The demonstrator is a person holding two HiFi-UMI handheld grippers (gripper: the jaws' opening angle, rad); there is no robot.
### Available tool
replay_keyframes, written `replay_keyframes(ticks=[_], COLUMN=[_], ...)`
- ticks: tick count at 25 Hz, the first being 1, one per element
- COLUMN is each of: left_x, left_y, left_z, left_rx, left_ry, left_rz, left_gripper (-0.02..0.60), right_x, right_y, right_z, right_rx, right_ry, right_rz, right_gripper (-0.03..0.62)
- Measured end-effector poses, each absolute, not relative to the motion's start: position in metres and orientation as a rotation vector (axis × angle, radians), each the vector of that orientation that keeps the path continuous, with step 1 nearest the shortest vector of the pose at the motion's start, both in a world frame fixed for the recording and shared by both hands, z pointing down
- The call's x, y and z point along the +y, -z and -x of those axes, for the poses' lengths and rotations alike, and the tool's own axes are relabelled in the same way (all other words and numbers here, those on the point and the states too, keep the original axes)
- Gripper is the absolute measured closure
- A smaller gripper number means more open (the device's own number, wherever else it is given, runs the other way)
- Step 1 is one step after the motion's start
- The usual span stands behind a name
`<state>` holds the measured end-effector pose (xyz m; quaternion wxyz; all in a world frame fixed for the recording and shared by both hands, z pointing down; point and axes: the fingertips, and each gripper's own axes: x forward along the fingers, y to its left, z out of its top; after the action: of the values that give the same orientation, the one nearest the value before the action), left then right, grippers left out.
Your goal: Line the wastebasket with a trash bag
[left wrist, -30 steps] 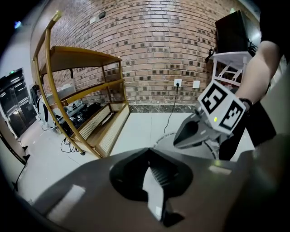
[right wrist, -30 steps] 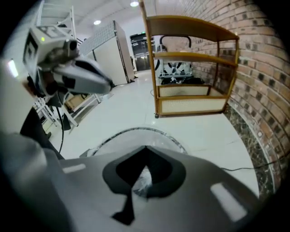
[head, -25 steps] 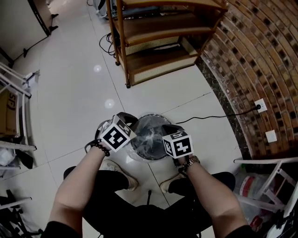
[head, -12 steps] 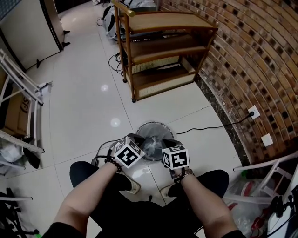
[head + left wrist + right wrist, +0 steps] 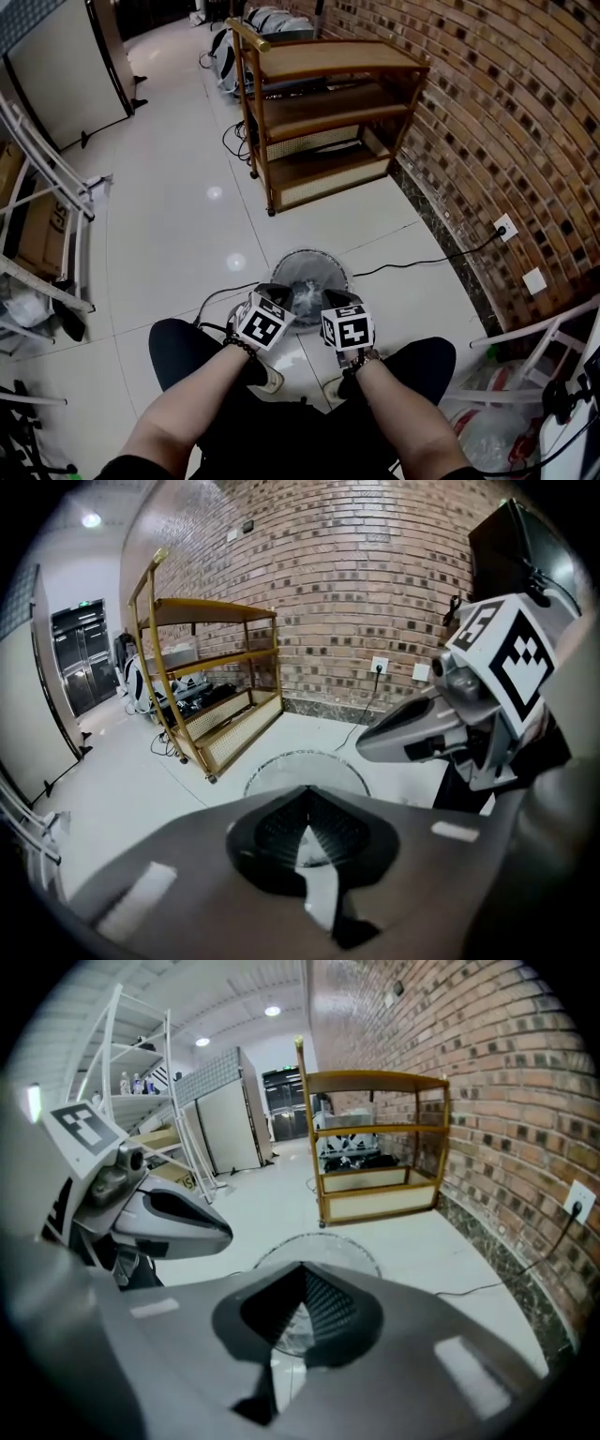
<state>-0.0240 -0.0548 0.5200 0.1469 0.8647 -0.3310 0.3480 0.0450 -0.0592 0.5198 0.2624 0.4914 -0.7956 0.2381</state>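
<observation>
The round wire-mesh wastebasket (image 5: 311, 262) stands on the white tile floor in front of the person's knees. A thin clear trash bag (image 5: 307, 284) lies inside it, its film over the rim. Both grippers hover just on the near side of the basket, side by side and tilted down toward it. My left gripper (image 5: 277, 294) is shut with nothing between its fingers, and the basket rim (image 5: 305, 764) shows just past its tip (image 5: 305, 797). My right gripper (image 5: 338, 300) is shut and empty too, with the basket (image 5: 321, 1245) beyond its tip (image 5: 302, 1273).
A wooden three-tier shelf (image 5: 319, 103) stands beyond the basket against the curved brick wall (image 5: 506, 112). A black cable (image 5: 412, 260) runs over the floor to a wall socket (image 5: 503, 228). White metal racks (image 5: 42, 216) stand at the left, bagged clutter at the lower right.
Both grippers have drawn back from over the basket toward the person's lap and risen a little. The head view has tipped up and shows more of the room.
</observation>
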Motion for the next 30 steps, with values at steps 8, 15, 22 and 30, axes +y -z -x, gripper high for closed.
replay_keyframes(ticks=[8,15,22,30], left_x=[-0.05,-0.045,-0.043,-0.042], left_y=[-0.523,-0.524,-0.526,-0.528], left_z=[0.015,0.008,0.003,0.003], left_rx=[-0.999,-0.988,-0.982,-0.981], left_ry=[-0.967,-0.956,-0.945,-0.943], left_rz=[-2.479,-2.476,-2.469,-2.466], left_gripper=[0.578,0.578,0.577,0.577], right_x=[-0.051,-0.047,-0.044,-0.043], right_y=[-0.526,-0.528,-0.531,-0.531], right_z=[-0.052,-0.05,-0.051,-0.05], right_rx=[-2.154,-2.159,-2.156,-2.155], right_ry=[-0.659,-0.636,-0.639,-0.635], right_rz=[-1.339,-1.319,-1.303,-1.298], right_gripper=[0.592,0.592,0.592,0.592])
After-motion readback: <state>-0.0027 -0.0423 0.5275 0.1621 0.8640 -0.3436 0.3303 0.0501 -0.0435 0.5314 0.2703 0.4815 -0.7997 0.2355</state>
